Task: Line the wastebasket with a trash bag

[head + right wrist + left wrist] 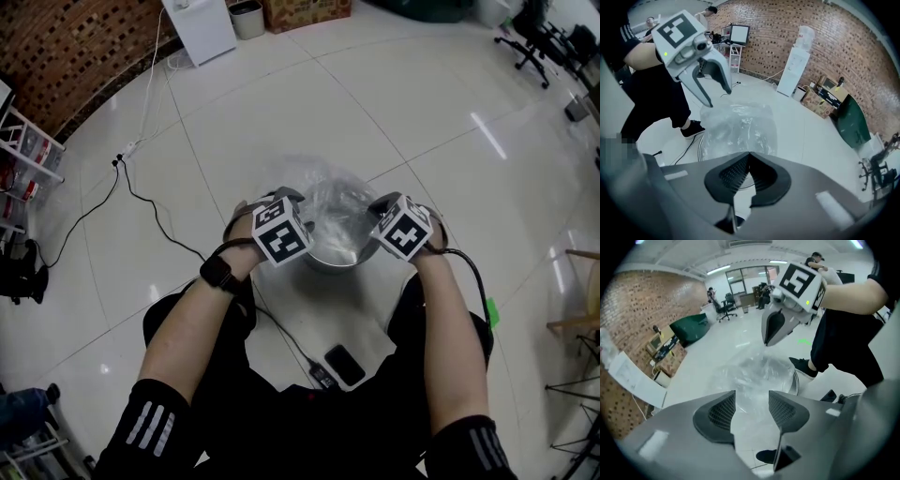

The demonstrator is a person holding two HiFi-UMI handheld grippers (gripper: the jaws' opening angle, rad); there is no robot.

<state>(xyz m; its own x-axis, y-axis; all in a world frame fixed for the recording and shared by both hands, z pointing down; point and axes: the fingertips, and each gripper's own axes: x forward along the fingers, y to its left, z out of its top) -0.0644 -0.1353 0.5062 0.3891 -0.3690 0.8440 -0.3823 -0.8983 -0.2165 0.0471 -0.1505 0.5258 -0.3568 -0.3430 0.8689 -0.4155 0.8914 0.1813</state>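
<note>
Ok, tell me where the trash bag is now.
Head view, centre: the trash bag billows over the metal wastebasket, between the left hand-held gripper and the right hand-held gripper.

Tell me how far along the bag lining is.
Done: the clear trash bag sits crumpled over the metal wastebasket. In hand: the right gripper is shut by the bag, film between its jaws unclear; the left gripper is open, empty. Left: the basket's rim shows bare, so the bag's edge probably needs spreading and folding over it.
</note>
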